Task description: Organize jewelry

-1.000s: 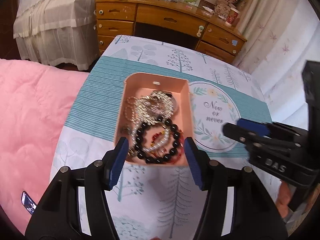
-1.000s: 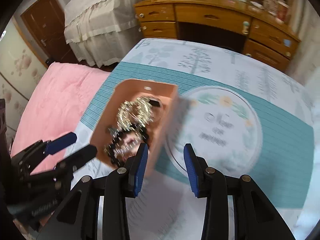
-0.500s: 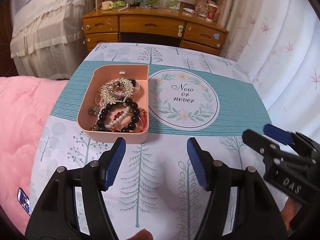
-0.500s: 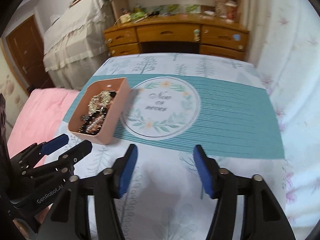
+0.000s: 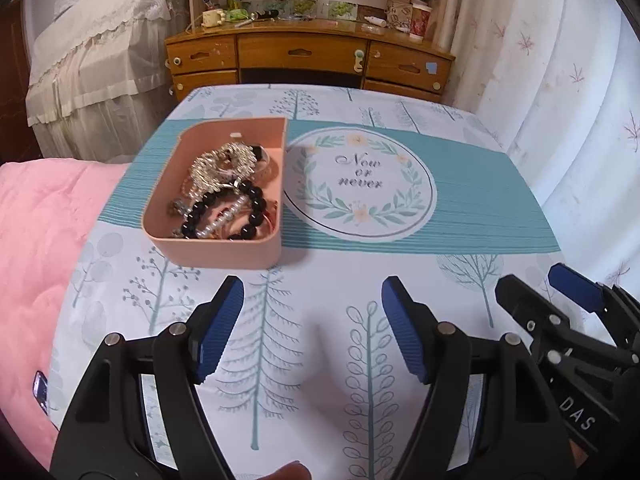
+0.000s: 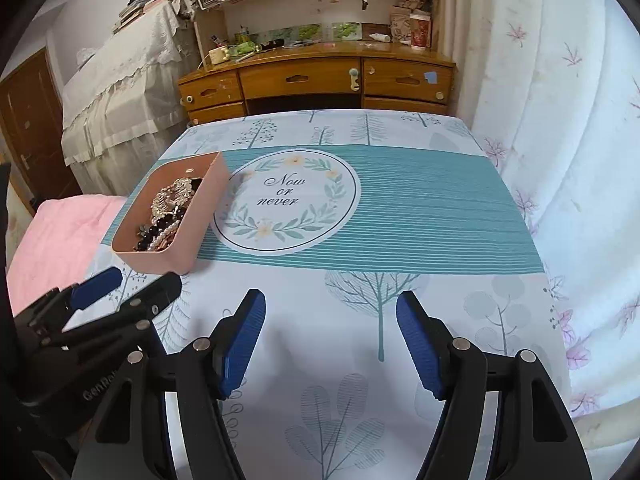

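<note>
A pink tray (image 5: 224,254) stands on the left part of the tablecloth (image 5: 360,344) and holds a heap of jewelry. In the heap lie a black bead bracelet (image 5: 256,200), a pearl strand and a glittering gold piece (image 5: 224,166). My left gripper (image 5: 312,292) hangs over bare cloth just in front of the tray, its jaws opening with nothing between them. My right gripper (image 6: 331,300) hovers further right over the cloth, jaws also opening and empty. The right wrist view has the tray (image 6: 160,258) at the left, with the left gripper (image 6: 138,280) in front of it.
A printed circle reading "Now or never" (image 5: 360,188) lies right of the tray. A wooden desk with drawers (image 5: 304,56) stands behind the table. A lace-covered bed (image 5: 100,64) and a pink quilt (image 5: 36,240) are at the left, a pale curtain (image 6: 560,120) at the right.
Both grippers have drawn back from the tray toward the near side of the table. Their jaws have spread wider, most of all the right one's. The tray stays on the cloth.
</note>
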The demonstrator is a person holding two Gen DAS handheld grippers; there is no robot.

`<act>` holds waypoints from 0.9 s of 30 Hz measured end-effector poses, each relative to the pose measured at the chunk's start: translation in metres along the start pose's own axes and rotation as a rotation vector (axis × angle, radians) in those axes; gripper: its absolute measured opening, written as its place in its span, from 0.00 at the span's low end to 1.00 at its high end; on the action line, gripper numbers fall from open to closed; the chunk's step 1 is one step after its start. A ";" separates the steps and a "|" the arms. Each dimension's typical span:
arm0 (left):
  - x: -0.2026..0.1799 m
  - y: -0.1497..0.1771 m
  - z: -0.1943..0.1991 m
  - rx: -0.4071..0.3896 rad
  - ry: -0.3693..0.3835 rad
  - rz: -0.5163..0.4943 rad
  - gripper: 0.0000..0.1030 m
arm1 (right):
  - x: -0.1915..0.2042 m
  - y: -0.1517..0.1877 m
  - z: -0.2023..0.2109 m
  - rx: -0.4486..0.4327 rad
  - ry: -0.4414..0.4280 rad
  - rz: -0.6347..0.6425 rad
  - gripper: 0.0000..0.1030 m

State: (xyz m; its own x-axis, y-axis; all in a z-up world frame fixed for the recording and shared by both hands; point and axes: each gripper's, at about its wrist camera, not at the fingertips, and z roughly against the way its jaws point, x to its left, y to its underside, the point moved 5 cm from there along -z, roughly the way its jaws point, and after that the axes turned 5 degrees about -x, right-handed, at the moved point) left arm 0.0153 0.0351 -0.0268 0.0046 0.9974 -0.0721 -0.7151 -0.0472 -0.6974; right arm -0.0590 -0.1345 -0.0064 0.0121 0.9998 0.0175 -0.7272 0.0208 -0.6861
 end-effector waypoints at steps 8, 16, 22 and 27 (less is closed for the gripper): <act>-0.008 0.009 -0.009 0.017 -0.004 -0.021 0.67 | -0.010 0.006 -0.008 0.017 -0.009 -0.031 0.67; -0.008 0.012 -0.011 0.022 -0.006 -0.017 0.67 | -0.011 0.010 -0.015 0.025 -0.013 -0.042 0.67; -0.006 0.013 -0.009 0.014 -0.009 -0.008 0.67 | -0.011 0.013 -0.014 0.021 -0.018 -0.042 0.67; -0.004 0.014 -0.008 0.019 -0.007 -0.004 0.67 | -0.010 0.014 -0.014 0.022 -0.016 -0.043 0.67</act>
State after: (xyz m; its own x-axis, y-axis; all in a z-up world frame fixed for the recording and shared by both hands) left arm 0.0111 0.0297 -0.0422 0.0027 0.9979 -0.0644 -0.7279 -0.0422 -0.6843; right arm -0.0599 -0.1440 -0.0264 0.0327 0.9977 0.0586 -0.7412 0.0636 -0.6683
